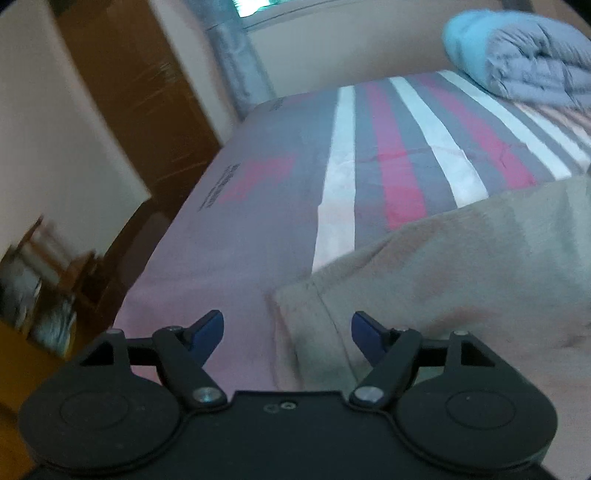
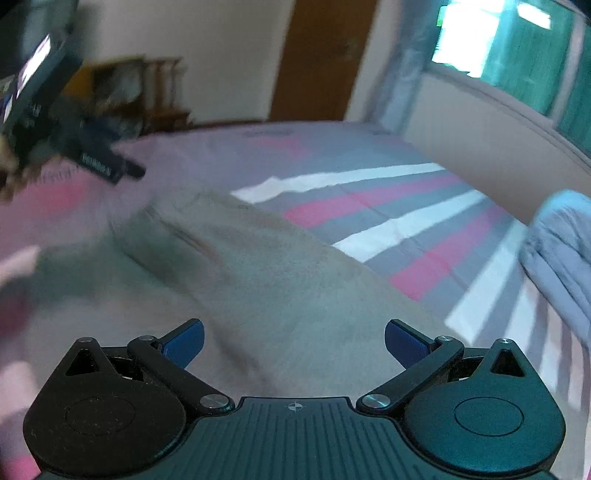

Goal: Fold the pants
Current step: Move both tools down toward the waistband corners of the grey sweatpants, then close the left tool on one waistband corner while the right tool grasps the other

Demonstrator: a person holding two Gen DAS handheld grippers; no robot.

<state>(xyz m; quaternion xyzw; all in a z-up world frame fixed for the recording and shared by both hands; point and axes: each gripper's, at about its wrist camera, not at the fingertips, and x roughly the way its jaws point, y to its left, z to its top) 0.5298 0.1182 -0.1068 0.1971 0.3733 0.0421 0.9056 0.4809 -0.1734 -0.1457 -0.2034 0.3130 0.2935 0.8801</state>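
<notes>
Left claw (image 1: 288, 328) and right claw (image 2: 294, 341) both spread, empty; beige pants (image 2: 266, 280) flat, lightly creased, on striped bed (image 1: 391, 147).

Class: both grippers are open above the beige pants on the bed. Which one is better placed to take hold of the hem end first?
Probably the left. The left gripper has the pants' hem edge between its open fingers. The right gripper faces the broad middle, with no edge nearby.

You see a striped bedsheet (image 1: 399, 155) at twelve o'clock, folded blue-grey duvet (image 1: 532, 62) at two, brown door (image 1: 129, 85) at ten, window (image 2: 476, 33) at one.
</notes>
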